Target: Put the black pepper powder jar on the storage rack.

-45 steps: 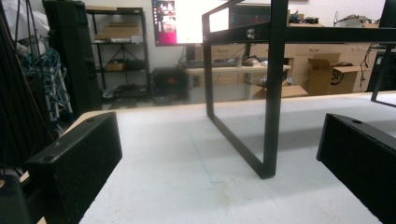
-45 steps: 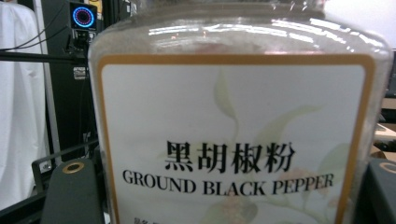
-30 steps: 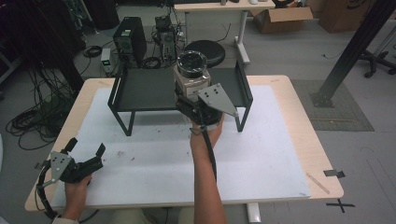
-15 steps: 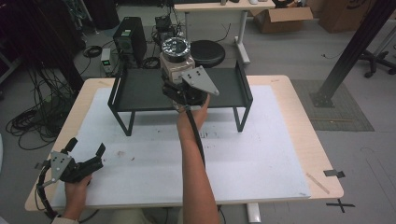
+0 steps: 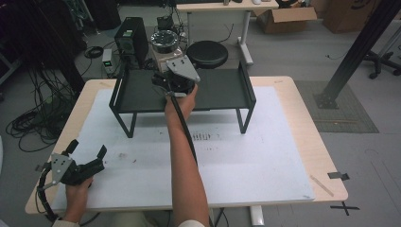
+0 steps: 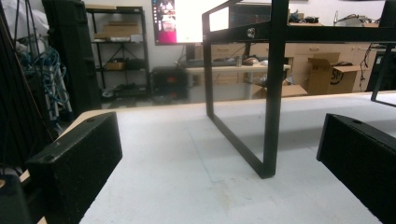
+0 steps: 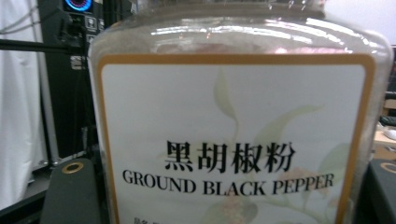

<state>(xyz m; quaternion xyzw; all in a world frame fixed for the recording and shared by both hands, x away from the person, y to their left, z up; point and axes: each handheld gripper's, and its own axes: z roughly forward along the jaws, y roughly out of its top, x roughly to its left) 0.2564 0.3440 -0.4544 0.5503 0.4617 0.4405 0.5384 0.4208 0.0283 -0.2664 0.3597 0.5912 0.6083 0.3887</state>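
Right gripper [image 5: 166, 71] reached out over the black shelf rack [image 5: 222, 90], its jaws closed on a jar of ground black pepper [image 5: 164, 45] held at the rack's far edge, left of the middle. In the right gripper view the jar [image 7: 238, 126] stood upright between the two black jaws, its white label edged in orange and printed "GROUND BLACK PEPPER" under a line of Chinese characters. Seen from above, the jar carried a dark round lid, and the grey three-cornered plate sat on the gripper just behind it, with the cable trailing back along the forearm. The rack stood on the white mat [image 5: 265, 156] toward the far side of the bench [image 5: 302, 109]. Well apart from all this, the left gripper [image 5: 87, 158] rested at the near left corner of the bench, its jaws spread wide with nothing between them; in the left gripper view they flanked bare mat [image 6: 187, 177], and one black leg of the rack [image 6: 273, 93] rose ahead.
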